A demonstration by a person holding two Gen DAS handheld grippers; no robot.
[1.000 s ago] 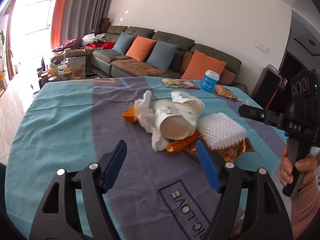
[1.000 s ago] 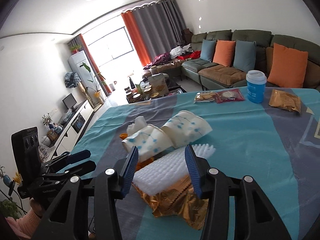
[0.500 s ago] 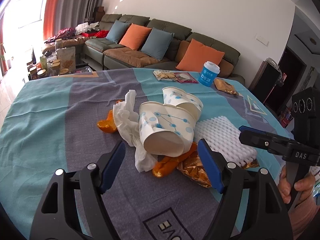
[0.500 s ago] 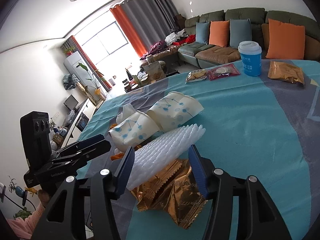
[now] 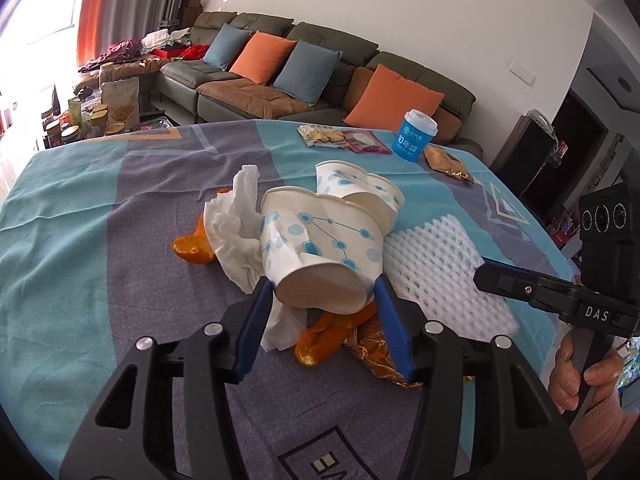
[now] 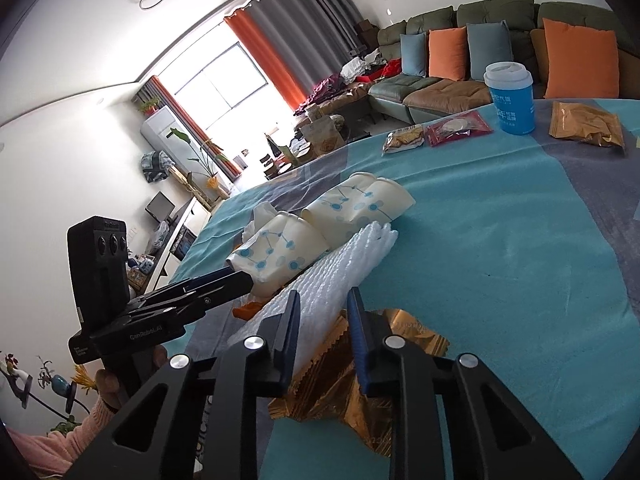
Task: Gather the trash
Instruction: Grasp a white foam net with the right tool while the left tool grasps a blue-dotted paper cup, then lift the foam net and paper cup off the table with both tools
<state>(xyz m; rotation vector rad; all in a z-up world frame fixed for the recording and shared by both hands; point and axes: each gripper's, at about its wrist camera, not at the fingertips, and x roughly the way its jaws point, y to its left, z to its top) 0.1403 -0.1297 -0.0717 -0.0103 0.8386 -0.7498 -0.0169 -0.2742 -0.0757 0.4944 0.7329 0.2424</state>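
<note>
A heap of trash lies on the table: two crushed paper cups with blue dots (image 5: 320, 240) (image 6: 280, 252), a white tissue (image 5: 236, 236), orange peel (image 5: 192, 250), a white foam net (image 5: 436, 268) (image 6: 340, 280) and a gold wrapper (image 5: 376, 350) (image 6: 344, 380). My left gripper (image 5: 322, 294) has closed its blue fingers on the bottom of the nearer cup. My right gripper (image 6: 323, 306) is shut on the near end of the foam net, above the gold wrapper.
A blue lidded cup (image 5: 414, 136) (image 6: 512, 98), two snack packets (image 5: 344, 138) and a brown packet (image 5: 446, 162) lie at the table's far side. A sofa with orange and blue cushions (image 5: 304, 68) stands behind. The tablecloth (image 5: 80, 220) is teal and grey.
Both grippers moved forward into the heap. The left jaws narrowed onto the nearer paper cup. The right jaws narrowed onto the foam net.
</note>
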